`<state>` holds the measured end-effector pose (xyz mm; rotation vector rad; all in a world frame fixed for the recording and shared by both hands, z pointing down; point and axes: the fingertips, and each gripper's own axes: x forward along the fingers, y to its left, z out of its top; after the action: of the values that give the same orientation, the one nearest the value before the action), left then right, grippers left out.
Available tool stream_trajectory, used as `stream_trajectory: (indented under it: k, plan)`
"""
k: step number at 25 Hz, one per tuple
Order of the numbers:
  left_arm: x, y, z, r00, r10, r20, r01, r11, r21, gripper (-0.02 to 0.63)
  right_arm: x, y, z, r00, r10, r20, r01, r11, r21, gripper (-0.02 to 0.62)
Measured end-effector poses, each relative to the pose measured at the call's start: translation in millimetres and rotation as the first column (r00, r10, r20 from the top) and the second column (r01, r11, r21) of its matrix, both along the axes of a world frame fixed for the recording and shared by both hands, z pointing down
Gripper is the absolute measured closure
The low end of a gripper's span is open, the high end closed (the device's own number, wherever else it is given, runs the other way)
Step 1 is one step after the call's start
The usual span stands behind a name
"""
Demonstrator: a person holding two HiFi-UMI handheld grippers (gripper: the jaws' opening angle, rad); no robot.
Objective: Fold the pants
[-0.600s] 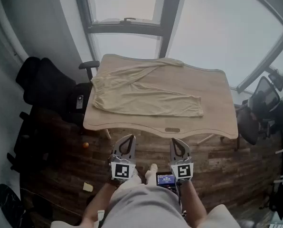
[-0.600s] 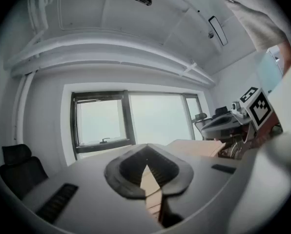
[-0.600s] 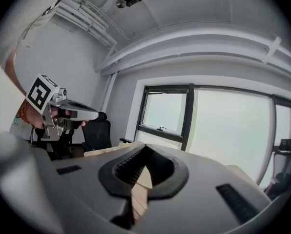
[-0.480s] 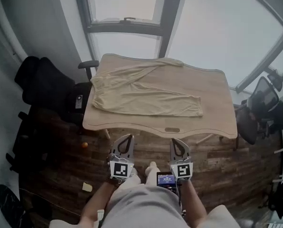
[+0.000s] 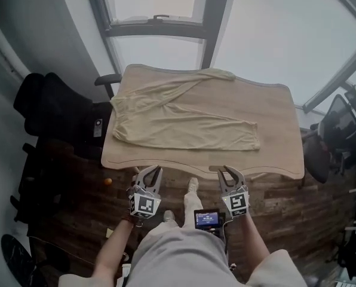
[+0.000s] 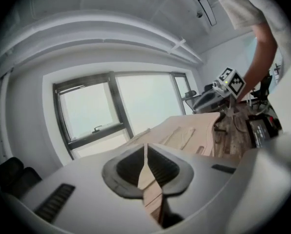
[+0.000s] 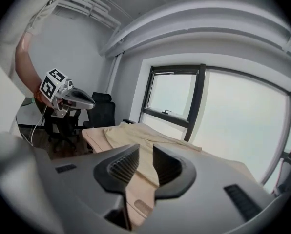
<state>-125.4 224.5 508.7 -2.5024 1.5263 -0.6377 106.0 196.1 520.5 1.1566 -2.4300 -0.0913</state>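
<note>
Beige pants lie spread flat on the wooden table, waistband at the left and one leg reaching right along the front. Both grippers hover over the floor just short of the table's front edge, touching nothing. My left gripper is shut and empty; in the left gripper view its jaws meet at the tips. My right gripper is open by a narrow gap with nothing in it, and in the right gripper view the pants show beyond that gap.
A black office chair stands against the table's left side and another chair at the right. Large windows rise behind the table. A small device with a lit screen hangs at the person's waist. A small orange object lies on the wood floor.
The view has shifted a little nearer the table. Both grippers now sit closer to its front edge and slightly further apart. Neither jaw opening looks different.
</note>
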Motion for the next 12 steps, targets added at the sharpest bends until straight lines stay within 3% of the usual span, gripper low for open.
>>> stream_trajectory:
  k: [2, 7, 12]
  plan:
    - [1.1, -21.9, 19.1, 0.998, 0.033, 0.049, -0.031, 0.999, -0.038, 0.597, 3.5, -29.3, 15.6, 0.998, -0.049, -0.035, 0.048, 0.999, -0.023, 0.479]
    - [-6.6, -74.0, 75.2, 0.988, 0.068, 0.135, -0.045, 0.985, -0.166, 0.586, 25.0, -100.1, 74.8, 0.968, -0.176, -0.178, 0.163, 0.983, -0.089, 0.479]
    - [-36.3, -99.9, 149.5, 0.953, 0.119, 0.278, -0.015, 0.937, -0.350, 0.540, 47.8, -148.5, 124.2, 0.924, -0.293, -0.246, 0.256, 0.951, -0.171, 0.478]
